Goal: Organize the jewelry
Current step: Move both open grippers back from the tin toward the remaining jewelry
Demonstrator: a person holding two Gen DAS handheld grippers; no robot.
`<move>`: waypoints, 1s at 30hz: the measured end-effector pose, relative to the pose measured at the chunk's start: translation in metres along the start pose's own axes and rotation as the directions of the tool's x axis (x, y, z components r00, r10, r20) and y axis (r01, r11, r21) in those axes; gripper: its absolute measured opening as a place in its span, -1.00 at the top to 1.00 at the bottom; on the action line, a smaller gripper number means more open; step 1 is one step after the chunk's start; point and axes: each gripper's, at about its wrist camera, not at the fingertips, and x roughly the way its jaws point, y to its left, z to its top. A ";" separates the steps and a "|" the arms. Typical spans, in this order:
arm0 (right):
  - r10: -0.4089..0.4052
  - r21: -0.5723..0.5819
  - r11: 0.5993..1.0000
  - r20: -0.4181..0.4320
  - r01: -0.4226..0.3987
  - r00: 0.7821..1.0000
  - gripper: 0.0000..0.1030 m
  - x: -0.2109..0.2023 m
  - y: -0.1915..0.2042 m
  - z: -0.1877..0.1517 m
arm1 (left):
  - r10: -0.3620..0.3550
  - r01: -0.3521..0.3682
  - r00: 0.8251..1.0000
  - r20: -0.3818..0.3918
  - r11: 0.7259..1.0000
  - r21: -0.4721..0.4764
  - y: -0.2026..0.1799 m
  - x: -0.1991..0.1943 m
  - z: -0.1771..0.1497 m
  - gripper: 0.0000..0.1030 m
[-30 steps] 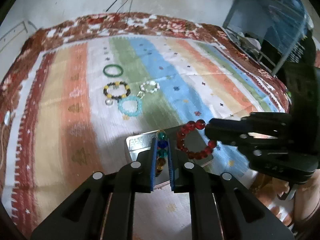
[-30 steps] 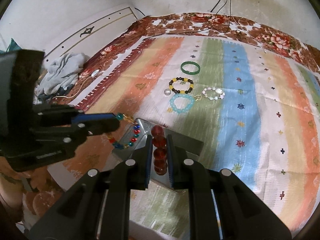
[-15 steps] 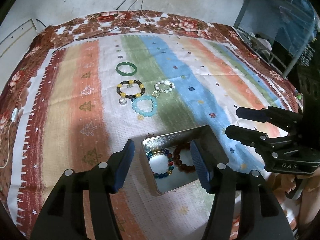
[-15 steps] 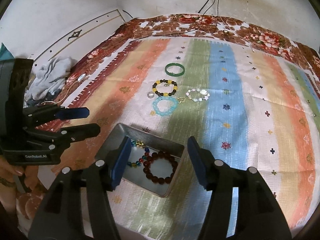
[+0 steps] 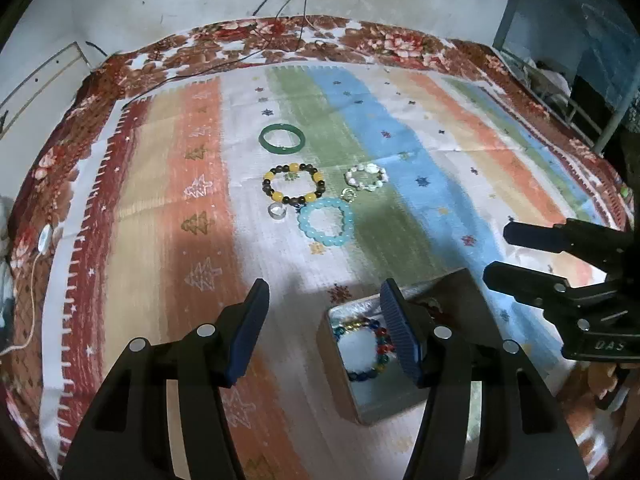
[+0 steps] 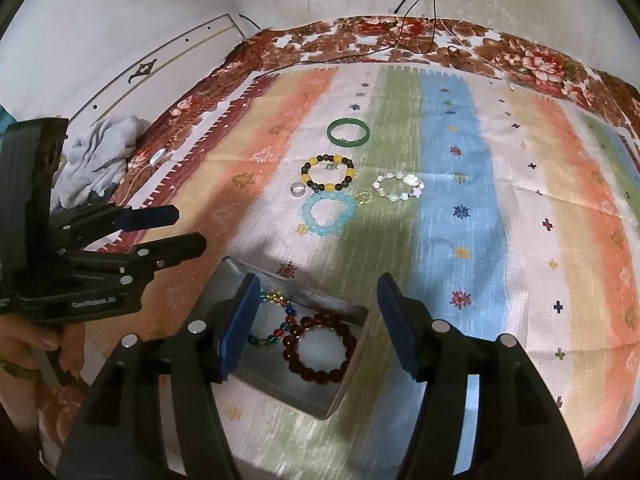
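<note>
Both bracelets, gripped a second ago, now lie released in the tin (image 6: 352, 364), which sits on the striped cloth (image 6: 460, 160). Left tongs (image 5: 324, 304) and right tongs (image 6: 316, 296) stand wide and empty just above the tin: the red bracelet (image 6: 318, 348) shows between the right fingers, the multicolour one (image 5: 366, 350) beside the left tongs' right finger. Farther off lie a green bangle (image 5: 282, 139), black-yellow (image 5: 293, 184), blue (image 5: 326, 222) and pale (image 5: 366, 177) bracelets, and two rings.
</note>
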 end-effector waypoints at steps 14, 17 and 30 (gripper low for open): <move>-0.051 0.029 0.998 -0.045 0.053 0.998 -0.19 0.034 -0.026 0.022 | 0.036 -0.035 0.998 -0.048 0.999 0.025 0.010 0.025 0.022 -0.12; -0.062 0.044 0.997 -0.051 0.064 0.997 -0.19 0.041 -0.034 0.030 | 0.041 -0.040 0.997 -0.059 0.999 0.022 0.013 0.034 0.031 -0.12; -0.069 0.068 0.995 -0.070 0.074 0.995 -0.19 0.066 -0.058 0.055 | 0.064 -0.062 0.993 -0.096 0.998 0.021 0.025 0.064 0.054 -0.12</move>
